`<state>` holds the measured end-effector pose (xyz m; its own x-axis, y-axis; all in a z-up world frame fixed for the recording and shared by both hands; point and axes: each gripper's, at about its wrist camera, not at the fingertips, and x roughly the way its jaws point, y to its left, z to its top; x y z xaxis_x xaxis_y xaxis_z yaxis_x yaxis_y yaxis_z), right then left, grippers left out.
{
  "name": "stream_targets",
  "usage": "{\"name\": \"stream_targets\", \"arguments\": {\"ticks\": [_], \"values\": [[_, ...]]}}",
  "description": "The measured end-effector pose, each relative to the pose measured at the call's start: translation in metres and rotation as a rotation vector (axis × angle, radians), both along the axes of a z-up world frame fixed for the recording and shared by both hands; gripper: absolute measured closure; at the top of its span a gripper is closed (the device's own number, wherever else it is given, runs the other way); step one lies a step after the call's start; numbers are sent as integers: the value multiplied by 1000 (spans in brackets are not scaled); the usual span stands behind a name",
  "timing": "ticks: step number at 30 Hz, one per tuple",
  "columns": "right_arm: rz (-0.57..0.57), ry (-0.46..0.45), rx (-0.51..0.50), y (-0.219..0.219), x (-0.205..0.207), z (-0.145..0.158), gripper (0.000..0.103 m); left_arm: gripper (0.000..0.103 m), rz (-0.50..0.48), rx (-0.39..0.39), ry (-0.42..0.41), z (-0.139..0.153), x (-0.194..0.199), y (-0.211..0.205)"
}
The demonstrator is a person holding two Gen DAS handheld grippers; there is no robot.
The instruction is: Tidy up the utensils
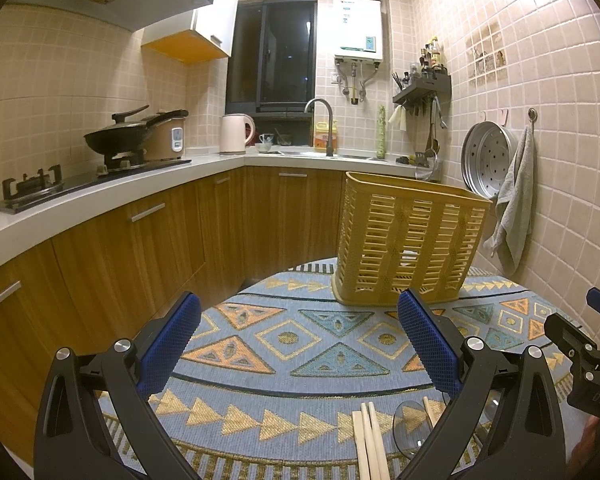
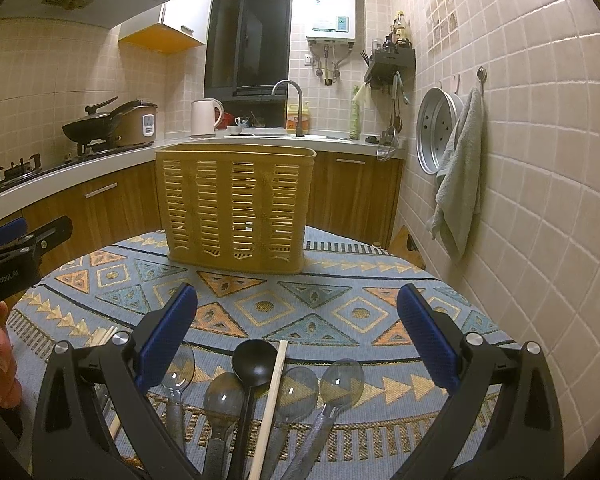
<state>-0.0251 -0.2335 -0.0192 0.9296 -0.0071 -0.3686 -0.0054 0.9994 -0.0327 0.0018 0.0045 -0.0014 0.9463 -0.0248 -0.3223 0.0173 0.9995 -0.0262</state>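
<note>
A yellow slotted utensil basket (image 1: 408, 240) (image 2: 236, 208) stands upright at the far side of the patterned tablecloth. In the right wrist view, a black spoon (image 2: 252, 360), several clear plastic spoons (image 2: 340, 380) and a wooden chopstick (image 2: 274, 396) lie on the cloth under my right gripper (image 2: 298, 344), which is open and empty. More chopsticks (image 1: 366, 440) and a clear spoon (image 1: 410, 428) lie near my left gripper (image 1: 300, 344), also open and empty above the cloth.
The round table (image 2: 440, 280) stands beside the tiled wall, where a towel (image 2: 460, 176) and a steamer tray (image 2: 434, 132) hang. Wooden cabinets (image 1: 160, 236) and a counter with a wok (image 1: 120, 136), a kettle (image 1: 234, 134) and a sink tap (image 1: 324, 120) lie beyond.
</note>
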Motion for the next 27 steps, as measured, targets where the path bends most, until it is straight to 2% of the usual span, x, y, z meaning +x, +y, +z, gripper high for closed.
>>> {"name": "stream_targets", "arguments": {"ticks": [27], "values": [[14, 5, -12, 4, 0, -1, 8, 8, 1, 0, 0, -1, 0, 2]]}}
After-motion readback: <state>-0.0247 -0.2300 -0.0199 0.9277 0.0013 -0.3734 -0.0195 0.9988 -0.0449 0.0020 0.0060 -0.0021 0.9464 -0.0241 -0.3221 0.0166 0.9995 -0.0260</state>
